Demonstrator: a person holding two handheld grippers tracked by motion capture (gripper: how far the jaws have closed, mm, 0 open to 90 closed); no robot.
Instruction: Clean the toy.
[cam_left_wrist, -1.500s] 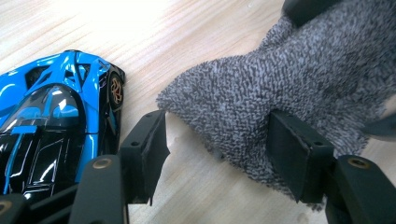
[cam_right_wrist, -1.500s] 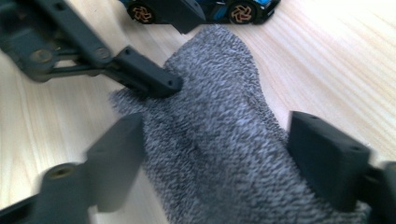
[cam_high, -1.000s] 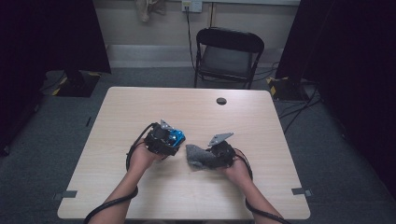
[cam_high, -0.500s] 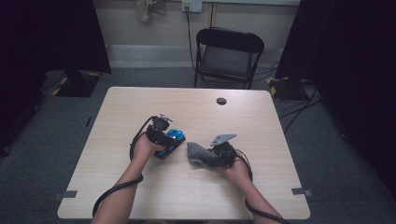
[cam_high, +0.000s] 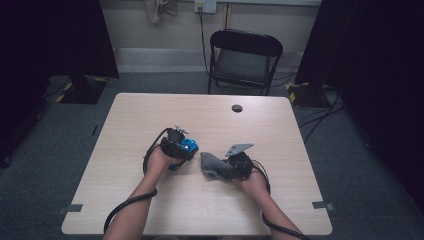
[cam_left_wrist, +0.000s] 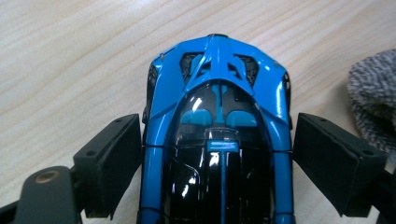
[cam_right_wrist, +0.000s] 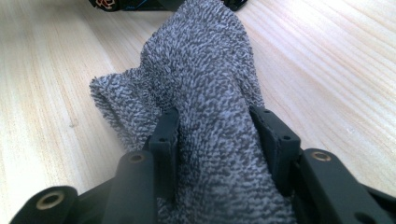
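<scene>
A bunched grey terry cloth (cam_right_wrist: 205, 93) is pinched between the pads of the right gripper (cam_right_wrist: 217, 133), whose jaws have just been closing on it. A glossy blue and black toy car (cam_left_wrist: 217, 140) is straddled by the left gripper (cam_left_wrist: 217, 154), whose jaws have just been opening, with slight gaps seen beside the car. Both things are set on the light wooden table (cam_high: 280, 125), just beside each other.
</scene>
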